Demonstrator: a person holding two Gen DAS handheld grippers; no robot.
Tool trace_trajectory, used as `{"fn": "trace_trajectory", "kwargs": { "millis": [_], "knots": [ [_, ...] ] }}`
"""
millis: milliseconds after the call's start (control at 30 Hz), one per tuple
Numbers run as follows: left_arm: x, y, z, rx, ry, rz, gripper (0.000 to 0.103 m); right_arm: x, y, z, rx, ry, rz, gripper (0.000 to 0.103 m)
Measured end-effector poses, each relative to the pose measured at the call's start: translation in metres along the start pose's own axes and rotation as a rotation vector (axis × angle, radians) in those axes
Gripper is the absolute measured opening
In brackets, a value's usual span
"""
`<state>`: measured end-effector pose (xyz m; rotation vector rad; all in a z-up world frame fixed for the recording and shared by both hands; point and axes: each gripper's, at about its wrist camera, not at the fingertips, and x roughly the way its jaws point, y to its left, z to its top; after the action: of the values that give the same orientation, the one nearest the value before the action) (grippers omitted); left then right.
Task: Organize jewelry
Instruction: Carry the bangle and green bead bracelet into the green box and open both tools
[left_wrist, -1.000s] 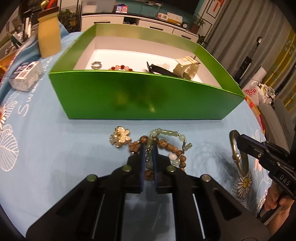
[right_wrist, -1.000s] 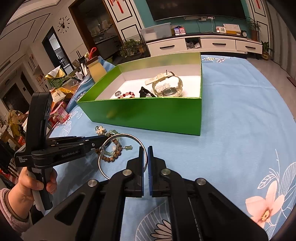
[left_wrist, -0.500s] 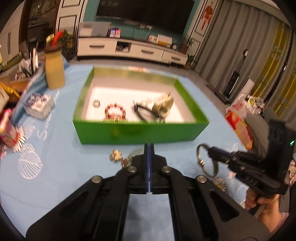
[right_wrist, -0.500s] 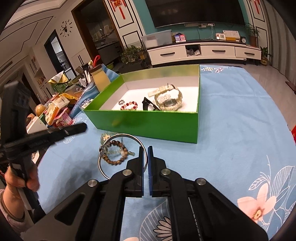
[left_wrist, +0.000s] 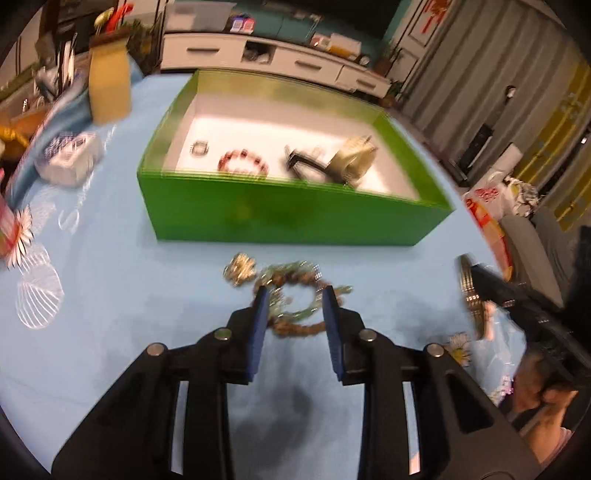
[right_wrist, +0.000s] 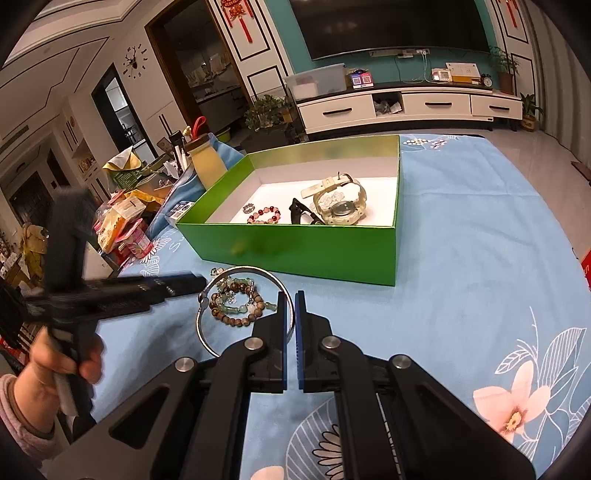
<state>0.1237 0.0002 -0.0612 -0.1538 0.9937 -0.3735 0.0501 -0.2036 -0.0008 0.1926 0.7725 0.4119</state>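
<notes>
The blue flowered surface carries it all, and on it sits the green box, long side facing us, its white floor already holding a pale watch, a black clip-like piece, a red bead bracelet and a small ring. Just in front of the box, on the cloth, lies the tangle of brown and jade bead bracelets, flat, with a gold flower brooch touching its left edge.

Left tongs slant steeply down over that tangle, jaws have just been opening, beads showing in the gap between them, but the blur hides whether the pads touch them. In the right wrist view the same tool comes in from the left, held level in a hand with a pink cuff.

Right tongs are clenched on the silver bangle, pinching its rim at the near right. The hoop lies roughly flat, ringing the bead pile as seen from above; from the left wrist view it shows nearly edge-on at far right, clear of the beads.
</notes>
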Motion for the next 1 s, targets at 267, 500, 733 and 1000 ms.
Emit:
{"fn": "trace_trajectory", "kwargs": {
  "millis": [267, 500, 733, 1000],
  "knots": [
    [0.025, 0.007, 0.000, 0.021, 0.002, 0.066, 0.028, 0.009, -0.003, -0.001, 0.010, 0.018, -0.003, 0.003],
    [0.033, 0.004, 0.004, 0.067, 0.001, 0.053, 0.007, 0.016, -0.003, -0.002, 0.013, 0.031, -0.004, 0.003],
    [0.015, -0.001, 0.003, 0.064, -0.052, 0.040, 0.005, 0.016, -0.005, -0.002, 0.015, 0.029, -0.008, 0.003],
    [-0.044, -0.014, 0.017, 0.074, -0.181, -0.003, 0.005, 0.009, -0.003, 0.000, 0.013, 0.012, -0.003, 0.003]
  ]
}}
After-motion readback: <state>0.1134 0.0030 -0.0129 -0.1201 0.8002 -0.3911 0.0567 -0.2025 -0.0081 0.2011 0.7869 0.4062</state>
